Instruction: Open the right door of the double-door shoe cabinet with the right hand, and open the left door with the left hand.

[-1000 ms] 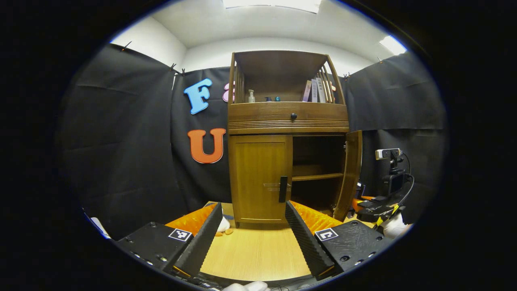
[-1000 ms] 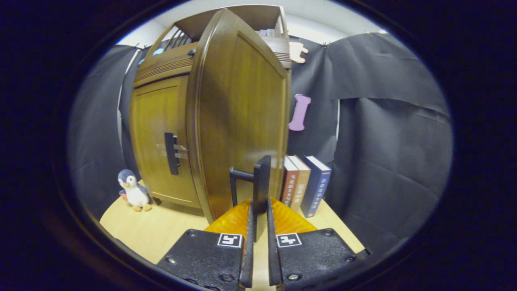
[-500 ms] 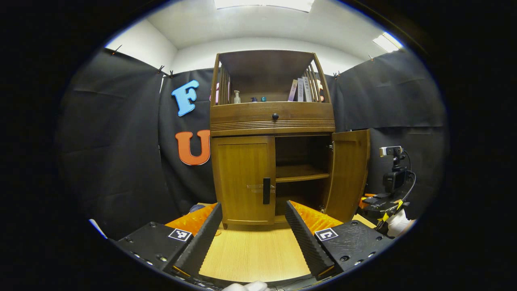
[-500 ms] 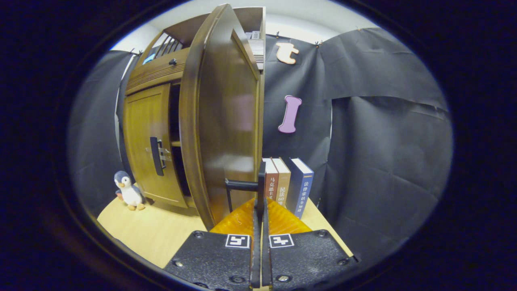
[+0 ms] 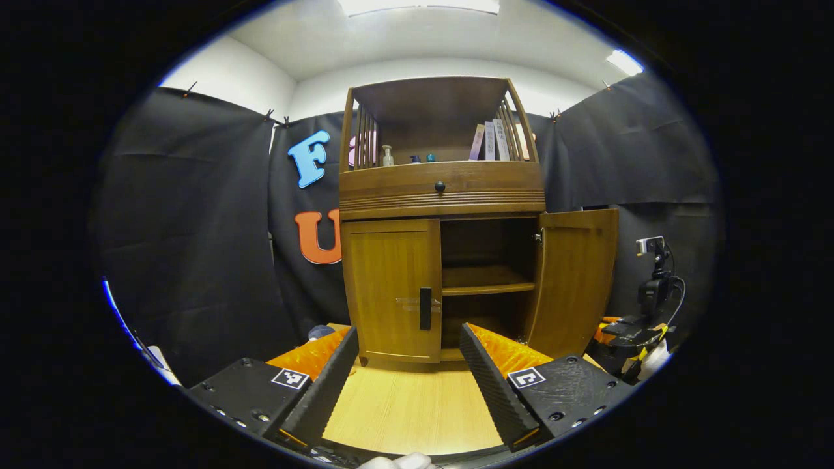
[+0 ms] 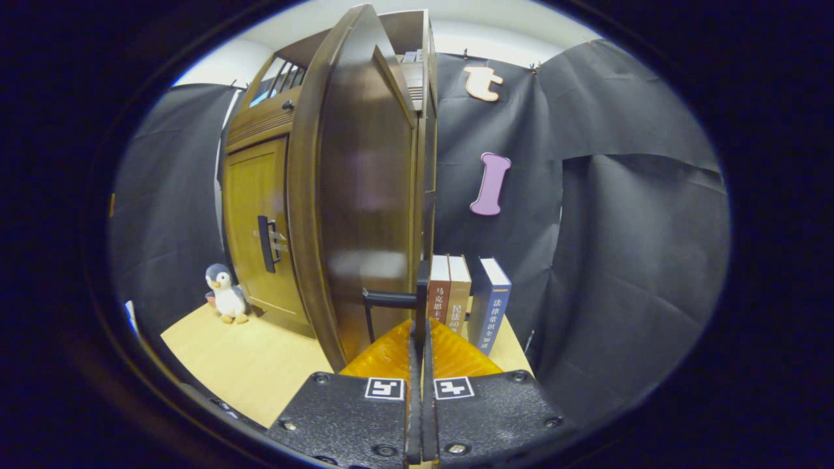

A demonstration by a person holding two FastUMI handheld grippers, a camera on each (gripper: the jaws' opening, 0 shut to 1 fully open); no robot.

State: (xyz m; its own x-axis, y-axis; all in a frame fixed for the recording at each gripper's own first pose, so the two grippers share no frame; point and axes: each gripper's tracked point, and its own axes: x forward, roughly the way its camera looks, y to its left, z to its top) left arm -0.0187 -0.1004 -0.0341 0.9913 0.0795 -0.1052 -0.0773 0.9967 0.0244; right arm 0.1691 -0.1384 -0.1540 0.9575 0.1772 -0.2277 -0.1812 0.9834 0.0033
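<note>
Right claw (image 6: 417, 339) clamped on right door (image 6: 365, 195) handle (image 6: 420, 293); door swung open. Books (image 6: 466, 299) right of door, penguin toy (image 6: 225, 293) left, on table (image 6: 260, 365).

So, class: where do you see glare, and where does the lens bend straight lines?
Left gripper view: ceiling lights blow out white; the cabinet bows slightly. Right gripper view: soft sheen on the open right door, whose edge curves strongly.

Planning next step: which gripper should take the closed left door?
Left. The left gripper is open and faces the left door's handle; the right gripper is shut on the right door's handle.
</note>
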